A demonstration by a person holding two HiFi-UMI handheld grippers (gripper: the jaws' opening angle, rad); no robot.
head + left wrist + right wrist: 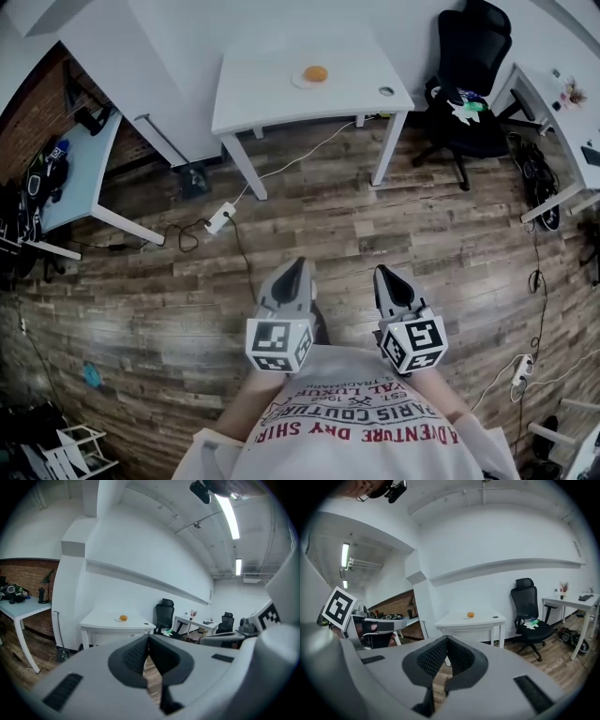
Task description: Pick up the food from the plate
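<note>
A small round orange food item (315,73) is seen on a white plate (302,82), far off on the white table (272,89). Both the left gripper (298,267) and the right gripper (383,275) are closed, empty, and held near the person.

The floor (394,225) is wood planks with a streaky, worn grain and a dull look, and the table (272,84) has a smooth white top. The left gripper (298,265) and right gripper (385,273) look like dull grey plastic, with bumpy black pads (135,656) inside. The chair (473,52) looks like black cloth, the shirt (347,370) is soft white cloth, and the wall (33,122) is rough red brick.
</note>
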